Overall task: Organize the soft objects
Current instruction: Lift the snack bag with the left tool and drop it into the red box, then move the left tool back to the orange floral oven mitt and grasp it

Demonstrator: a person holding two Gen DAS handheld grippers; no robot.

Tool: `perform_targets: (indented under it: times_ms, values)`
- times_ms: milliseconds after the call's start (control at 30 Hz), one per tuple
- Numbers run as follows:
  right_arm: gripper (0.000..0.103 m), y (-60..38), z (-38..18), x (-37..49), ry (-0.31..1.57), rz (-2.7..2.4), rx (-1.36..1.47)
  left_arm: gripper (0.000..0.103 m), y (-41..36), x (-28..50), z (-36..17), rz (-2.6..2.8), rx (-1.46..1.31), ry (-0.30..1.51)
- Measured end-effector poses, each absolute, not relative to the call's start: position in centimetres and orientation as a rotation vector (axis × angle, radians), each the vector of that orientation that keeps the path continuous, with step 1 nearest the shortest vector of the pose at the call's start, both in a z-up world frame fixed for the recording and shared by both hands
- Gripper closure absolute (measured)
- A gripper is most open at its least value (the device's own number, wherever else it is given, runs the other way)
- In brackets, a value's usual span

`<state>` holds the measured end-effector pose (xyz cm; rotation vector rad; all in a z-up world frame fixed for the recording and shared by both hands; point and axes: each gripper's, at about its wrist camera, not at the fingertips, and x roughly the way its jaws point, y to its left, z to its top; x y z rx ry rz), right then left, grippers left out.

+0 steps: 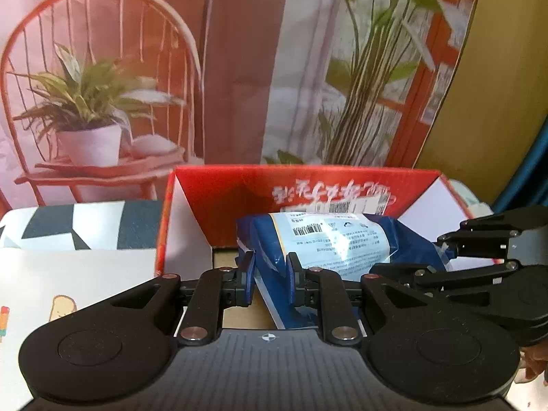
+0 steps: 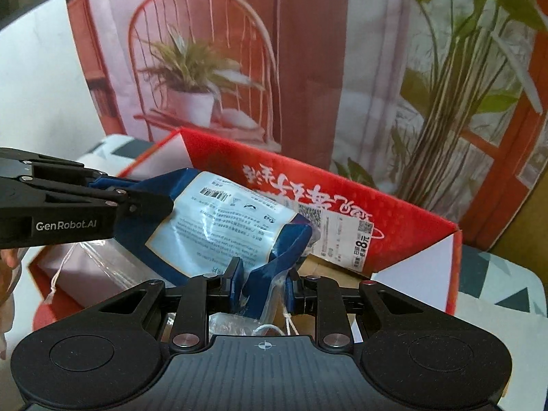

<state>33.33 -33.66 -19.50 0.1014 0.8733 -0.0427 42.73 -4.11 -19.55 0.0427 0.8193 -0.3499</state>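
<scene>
A soft blue plastic pack with a pale label [image 1: 328,243] hangs over the open red cardboard box [image 1: 239,185], held at both ends. My left gripper [image 1: 270,274] is shut on the pack's left end. In the right wrist view, the same blue pack [image 2: 219,222] stretches over the red box [image 2: 404,239], and my right gripper [image 2: 263,284] is shut on its crumpled right end. The left gripper [image 2: 150,202] enters there from the left, and the right gripper [image 1: 445,250] shows at the right in the left wrist view. A clear bag with white string [image 2: 89,257] lies inside the box.
Behind the box hangs a printed backdrop with a chair and potted plants [image 1: 102,85]. A black-and-white patterned cushion [image 1: 78,222] sits left of the box, above a white printed sheet [image 1: 68,284]. Part of a hand [image 2: 7,263] shows at the left edge.
</scene>
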Motion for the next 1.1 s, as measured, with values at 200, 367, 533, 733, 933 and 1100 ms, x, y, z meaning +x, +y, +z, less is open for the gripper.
perform_targets:
  times_ms: [200, 367, 533, 733, 933, 1100]
  values:
    - [0.075, -34.5, -21.6, 34.4, 1.002, -0.074, 0.140, 0.070, -5.0, 42.9, -20.9, -0.381, 0.096, 0.887]
    - [0.055, -34.9, -21.7, 33.8, 1.028, -0.085, 0.182, 0.043, -4.6, 41.9, -20.2, -0.413, 0.113, 0.878]
    - [0.049, -35.5, -20.7, 32.6, 1.027, -0.089, 0.227, 0.043, -4.0, 40.6, -18.8, -0.410, 0.120, 0.861]
    - [0.048, -35.3, -19.1, 30.0, 0.990, -0.088, 0.274, 0.043, -3.4, 38.2, -17.2, -0.403, 0.123, 0.825]
    - [0.049, -34.1, -17.3, 25.8, 0.855, -0.110, 0.290, 0.043, -1.8, 33.9, -15.8, -0.388, 0.074, 0.774]
    - [0.051, -32.0, -15.9, 22.0, 0.742, -0.123, 0.284, 0.044, 0.0, 29.7, -15.3, -0.376, 0.009, 0.750]
